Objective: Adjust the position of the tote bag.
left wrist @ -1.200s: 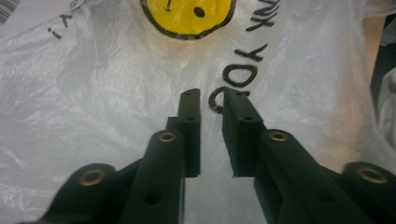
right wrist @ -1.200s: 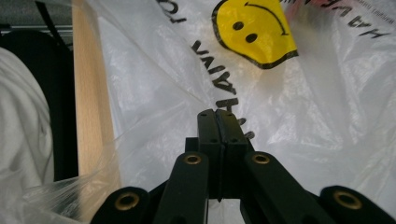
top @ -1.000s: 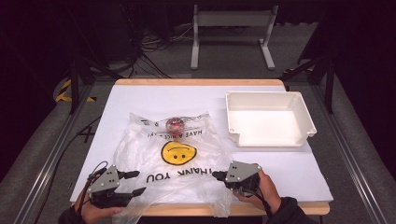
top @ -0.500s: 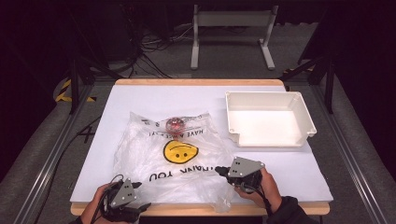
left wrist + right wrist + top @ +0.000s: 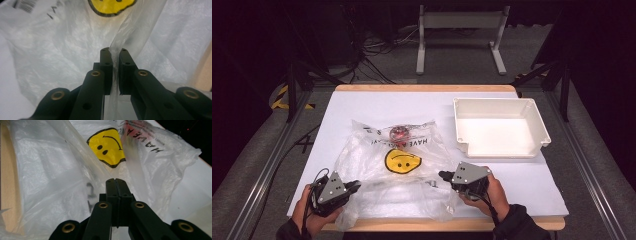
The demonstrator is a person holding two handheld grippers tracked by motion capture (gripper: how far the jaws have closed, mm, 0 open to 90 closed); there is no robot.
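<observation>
A clear plastic bag [image 5: 397, 165] printed with a yellow smiley face lies crumpled on the white table [image 5: 362, 105]. A small red item [image 5: 399, 133] rests inside it near the far end. My left gripper [image 5: 357, 185] is at the bag's near left corner. Its jaws have just been closing, and in the left gripper view they pinch a raised fold of the bag [image 5: 62, 50] between the left gripper [image 5: 113, 51] pads. My right gripper [image 5: 442, 175] is at the bag's near right edge. In the right gripper view the right gripper [image 5: 115, 180] is shut, with the bag [image 5: 62, 170] film drawn taut to its tips.
A shallow white tray [image 5: 499, 100] stands at the back right of the table. The wooden front edge [image 5: 437, 224] runs just behind both hands. Dark floor, cables and a metal stand [image 5: 459, 15] lie beyond the table.
The left gripper dipped toward the front edge, then came back to the bag's corner and closed on a fold of plastic. The right gripper stayed put.
</observation>
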